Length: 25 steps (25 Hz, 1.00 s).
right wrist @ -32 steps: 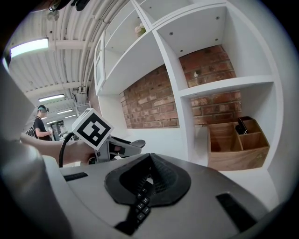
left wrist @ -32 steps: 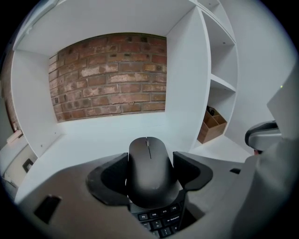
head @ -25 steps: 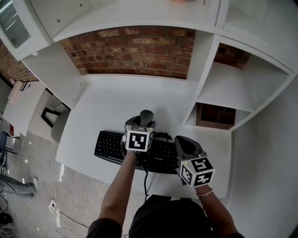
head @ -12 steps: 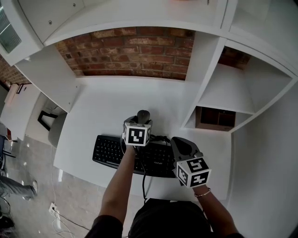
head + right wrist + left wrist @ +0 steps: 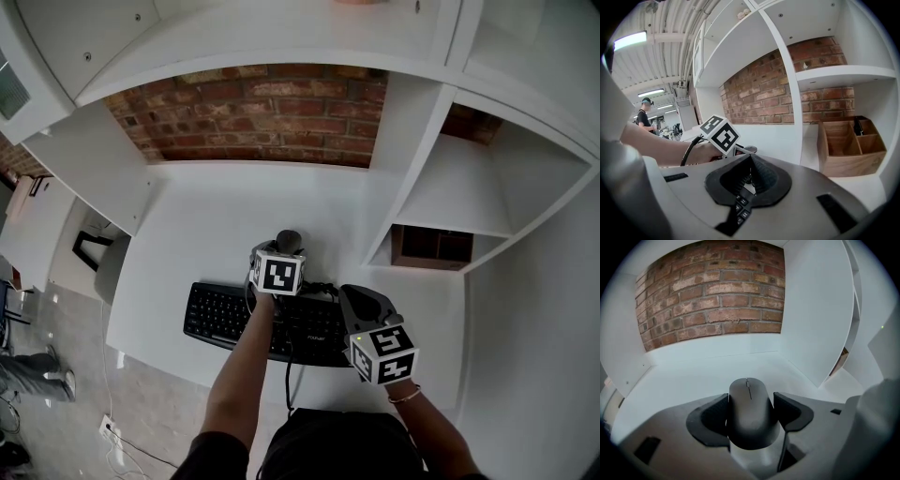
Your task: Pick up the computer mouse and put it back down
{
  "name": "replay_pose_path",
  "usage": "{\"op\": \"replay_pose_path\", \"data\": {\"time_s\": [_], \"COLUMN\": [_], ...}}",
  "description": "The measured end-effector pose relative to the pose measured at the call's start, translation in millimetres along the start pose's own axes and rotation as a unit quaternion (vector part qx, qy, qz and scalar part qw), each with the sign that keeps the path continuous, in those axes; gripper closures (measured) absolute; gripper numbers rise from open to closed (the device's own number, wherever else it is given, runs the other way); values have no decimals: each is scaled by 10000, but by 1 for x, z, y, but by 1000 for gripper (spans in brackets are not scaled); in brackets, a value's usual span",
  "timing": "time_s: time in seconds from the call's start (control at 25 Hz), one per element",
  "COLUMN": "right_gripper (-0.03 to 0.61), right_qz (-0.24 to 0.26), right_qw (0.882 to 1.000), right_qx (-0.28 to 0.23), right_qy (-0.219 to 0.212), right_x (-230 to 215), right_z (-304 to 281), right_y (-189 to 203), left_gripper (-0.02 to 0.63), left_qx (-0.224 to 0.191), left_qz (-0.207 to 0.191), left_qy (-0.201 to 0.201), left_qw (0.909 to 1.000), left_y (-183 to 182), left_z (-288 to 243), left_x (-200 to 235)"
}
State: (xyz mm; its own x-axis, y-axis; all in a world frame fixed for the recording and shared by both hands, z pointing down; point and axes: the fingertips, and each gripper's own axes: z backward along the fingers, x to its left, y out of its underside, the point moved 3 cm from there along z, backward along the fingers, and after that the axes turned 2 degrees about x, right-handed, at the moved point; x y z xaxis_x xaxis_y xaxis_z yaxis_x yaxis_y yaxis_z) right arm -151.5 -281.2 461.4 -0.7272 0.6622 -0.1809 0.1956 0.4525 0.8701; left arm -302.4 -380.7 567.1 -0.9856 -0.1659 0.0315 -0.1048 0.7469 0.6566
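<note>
A dark grey computer mouse (image 5: 750,411) sits between the jaws of my left gripper (image 5: 751,414), which is shut on its sides. In the head view the mouse (image 5: 288,240) pokes out beyond the left gripper (image 5: 284,247), just past the far edge of the black keyboard (image 5: 225,314). Whether the mouse rests on the white desk (image 5: 216,225) or hangs just above it, I cannot tell. My right gripper (image 5: 361,302) hovers over the keyboard's right end, shut with nothing in it. Through the right gripper (image 5: 750,160) I see keyboard keys (image 5: 740,208) below.
A brick wall (image 5: 253,112) backs the desk. A white upright panel (image 5: 403,159) bounds the desk on the right, with a wooden compartment box (image 5: 431,247) on the shelf beyond it. A black cable (image 5: 291,361) runs toward me from the keyboard. A person (image 5: 644,117) stands far off.
The left gripper still holds the mouse at nearly the same spot beyond the keyboard. The right gripper has drifted slightly left. The head view has shifted a little.
</note>
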Motion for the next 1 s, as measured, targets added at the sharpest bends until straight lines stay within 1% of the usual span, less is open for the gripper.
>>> {"op": "replay_pose_path", "data": {"time_s": [0.24,0.6,0.88,1.0], "right_gripper": [574,574,574,574], "right_qz": [14,31,20,10], "right_qw": [10000,9999,9999,9999], "right_qx": [59,112,118,131], "right_qy": [-28,-34,27,21], "right_x": [0,-4,-11,-10], "right_z": [-2,-5,-6,-7], "right_y": [3,4,3,4], "left_gripper": [313,313,313,313], "left_qx": [129,379,406,382], "left_qz": [61,-39,65,82], "left_qy": [13,59,131,72], "left_qw": [9999,9993,9991,9992], "left_y": [4,11,13,14], "left_z": [-11,-17,-22,-22], "left_x": [1,-2,-1,3]}}
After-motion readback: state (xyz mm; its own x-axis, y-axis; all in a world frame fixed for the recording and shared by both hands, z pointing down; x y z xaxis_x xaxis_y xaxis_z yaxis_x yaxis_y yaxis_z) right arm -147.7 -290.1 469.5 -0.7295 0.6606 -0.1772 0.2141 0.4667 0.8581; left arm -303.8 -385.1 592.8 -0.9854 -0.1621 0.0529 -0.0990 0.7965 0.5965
